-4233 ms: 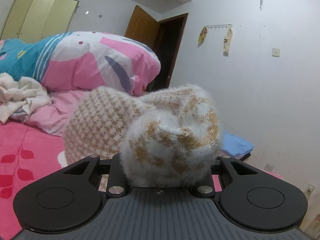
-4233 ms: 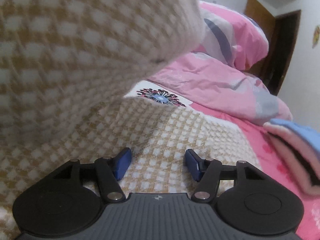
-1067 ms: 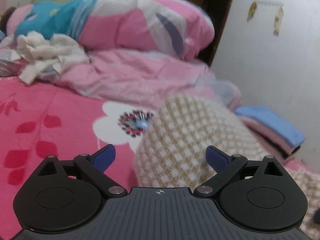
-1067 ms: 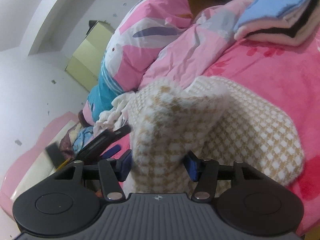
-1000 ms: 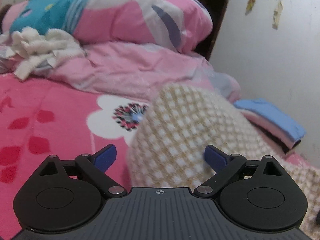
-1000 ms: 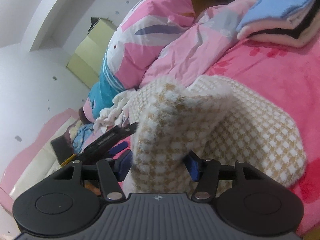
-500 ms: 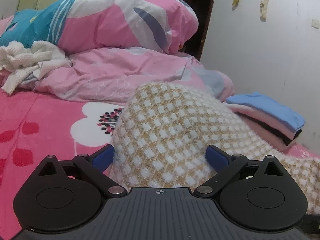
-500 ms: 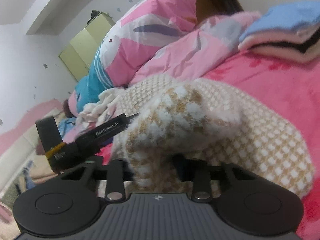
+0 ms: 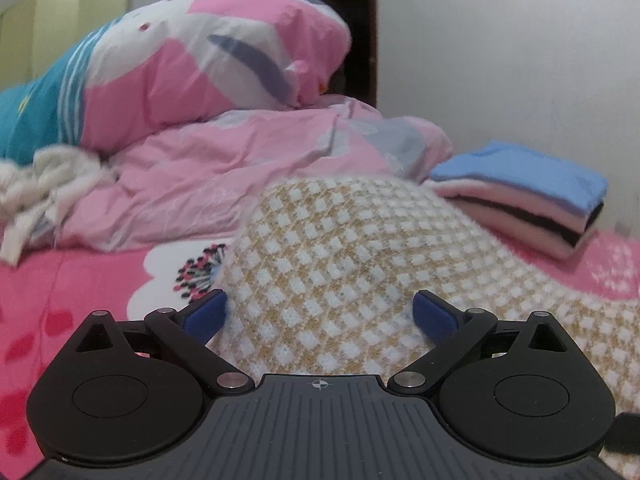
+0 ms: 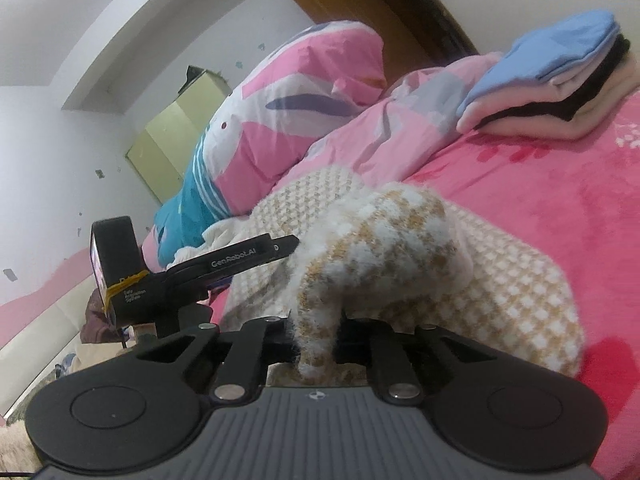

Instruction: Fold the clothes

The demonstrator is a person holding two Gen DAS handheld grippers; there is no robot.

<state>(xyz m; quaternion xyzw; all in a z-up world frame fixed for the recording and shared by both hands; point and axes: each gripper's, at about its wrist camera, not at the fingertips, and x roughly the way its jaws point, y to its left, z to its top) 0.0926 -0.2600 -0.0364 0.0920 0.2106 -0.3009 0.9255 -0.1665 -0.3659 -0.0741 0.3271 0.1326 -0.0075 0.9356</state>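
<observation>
Two grippers are working one sweater [image 9: 360,264], which is lying mounded on the bed [image 9: 80,292] with one part raised. At 9 o'clock the left gripper [image 9: 320,316] is hovering with jaws spread wide, straddling the knit and gripping nothing; closing there would likely be catching only fuzz, or dragging the mound askew. At 12 o'clock the duvet [image 9: 240,168] is crowding the far side. At 6 o'clock in the right view, the right gripper [image 10: 316,344] is pinching a fluffy bunch of sweater, a bulky hold that may be slipping under a pull. At 2 o'clock the stack [image 10: 560,80] is sitting near enough that a wide swing risks toppling it; bare bed is lying between.
</observation>
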